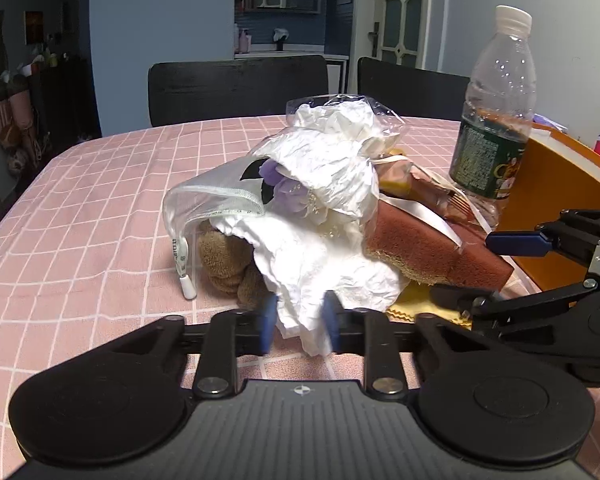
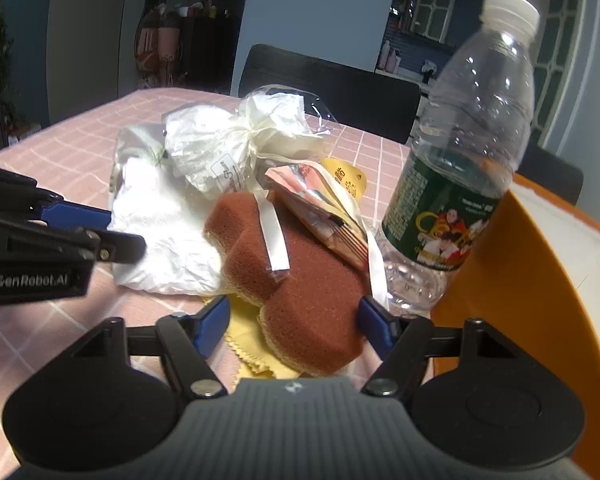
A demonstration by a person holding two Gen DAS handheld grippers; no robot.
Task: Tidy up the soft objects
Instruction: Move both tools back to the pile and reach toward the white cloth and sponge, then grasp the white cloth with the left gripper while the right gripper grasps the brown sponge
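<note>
Our left gripper [image 1: 299, 326] had its blue pads narrowed onto a hanging fold of the crumpled white tissue [image 1: 320, 264] at the near edge of the pile, which sat mid-table on the pink checked tablecloth [image 1: 80, 208]. Our right gripper [image 2: 294, 322] stood half spread around the brown sponge [image 2: 300, 280]; we could not tell whether its pads were touching it.

We judged the tissue the weak point: pulled hard, it could tear or drag the tied cellophane bag [image 1: 340, 136] resting on it. The ribbon [image 2: 274, 236] lay across the sponge, so lifting the sponge might tug the snack packet [image 2: 320, 212] and bump the plastic water bottle [image 2: 460, 168], which stood just beside it and looked nearly empty, easy to topple.

The orange bin [image 2: 520, 300] crowded the right; open cloth lay to the left and near side.
</note>
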